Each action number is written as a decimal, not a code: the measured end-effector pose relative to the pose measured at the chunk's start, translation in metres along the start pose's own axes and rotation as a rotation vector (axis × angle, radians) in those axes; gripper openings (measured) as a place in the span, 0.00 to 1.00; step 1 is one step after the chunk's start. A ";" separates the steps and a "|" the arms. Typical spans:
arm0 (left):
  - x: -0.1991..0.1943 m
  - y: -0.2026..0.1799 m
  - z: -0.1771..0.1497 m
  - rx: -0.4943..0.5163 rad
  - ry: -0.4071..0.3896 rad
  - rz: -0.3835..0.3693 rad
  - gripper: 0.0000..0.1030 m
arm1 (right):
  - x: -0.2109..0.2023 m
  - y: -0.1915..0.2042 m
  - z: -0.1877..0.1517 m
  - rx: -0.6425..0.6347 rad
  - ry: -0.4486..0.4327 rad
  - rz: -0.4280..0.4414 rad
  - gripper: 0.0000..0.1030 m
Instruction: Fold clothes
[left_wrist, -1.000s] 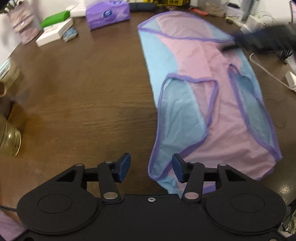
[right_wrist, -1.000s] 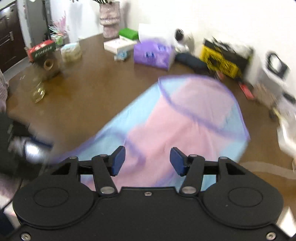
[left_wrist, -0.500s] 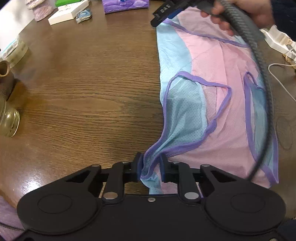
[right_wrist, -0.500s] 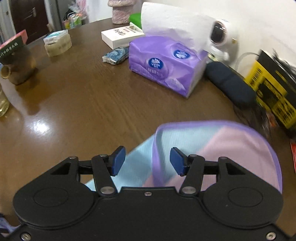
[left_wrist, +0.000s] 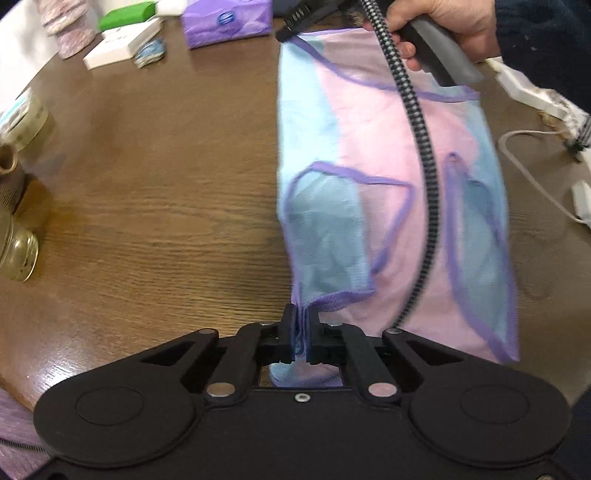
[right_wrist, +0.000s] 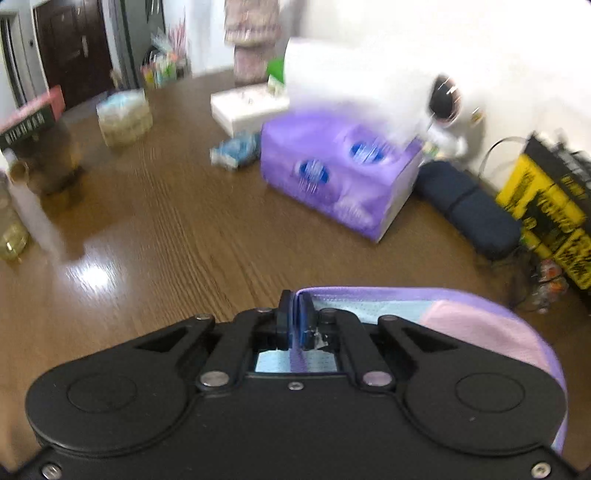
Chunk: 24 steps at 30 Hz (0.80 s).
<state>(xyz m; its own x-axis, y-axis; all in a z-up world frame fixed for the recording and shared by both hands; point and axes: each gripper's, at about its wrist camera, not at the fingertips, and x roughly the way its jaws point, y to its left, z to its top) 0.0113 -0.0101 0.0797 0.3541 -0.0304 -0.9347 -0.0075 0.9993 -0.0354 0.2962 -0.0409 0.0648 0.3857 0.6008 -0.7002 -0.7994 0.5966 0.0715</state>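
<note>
A pink and light-blue mesh vest (left_wrist: 373, 155) with purple trim lies stretched along the brown wooden table (left_wrist: 155, 177). My left gripper (left_wrist: 301, 332) is shut on the vest's near purple-edged corner, and the cloth there is lifted off the table. At the vest's far end a hand (left_wrist: 447, 26) holds my right gripper, whose braided cable (left_wrist: 421, 140) hangs across the cloth. In the right wrist view my right gripper (right_wrist: 295, 321) is shut on the purple hem of the vest (right_wrist: 476, 325), which shows to the right of its fingers.
A purple tissue pack (right_wrist: 340, 170) stands beyond the vest's far end, with a white box (left_wrist: 122, 44), a blue wrapper (right_wrist: 236, 149) and a dark pouch (right_wrist: 465, 206) near it. Glass jars (left_wrist: 14, 247) sit at the table's left edge. White cables (left_wrist: 535, 177) lie to the right.
Both grippers closed on the vest: the left pinched the near corner and raised it, the right swung to the far hem and shut on it.
</note>
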 end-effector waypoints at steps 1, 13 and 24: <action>-0.004 -0.008 0.000 0.022 -0.005 -0.014 0.04 | -0.012 -0.005 -0.003 0.009 -0.019 -0.007 0.04; 0.001 -0.075 -0.012 0.149 0.052 -0.120 0.14 | -0.089 -0.076 -0.104 0.223 0.094 -0.106 0.37; -0.012 -0.047 0.006 -0.057 -0.053 0.017 0.52 | -0.070 -0.100 -0.050 0.177 -0.006 -0.113 0.59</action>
<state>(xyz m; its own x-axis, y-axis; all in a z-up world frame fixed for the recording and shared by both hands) 0.0134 -0.0565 0.0949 0.4022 -0.0111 -0.9155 -0.0669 0.9969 -0.0415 0.3260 -0.1691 0.0710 0.4714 0.5281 -0.7064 -0.6580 0.7439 0.1170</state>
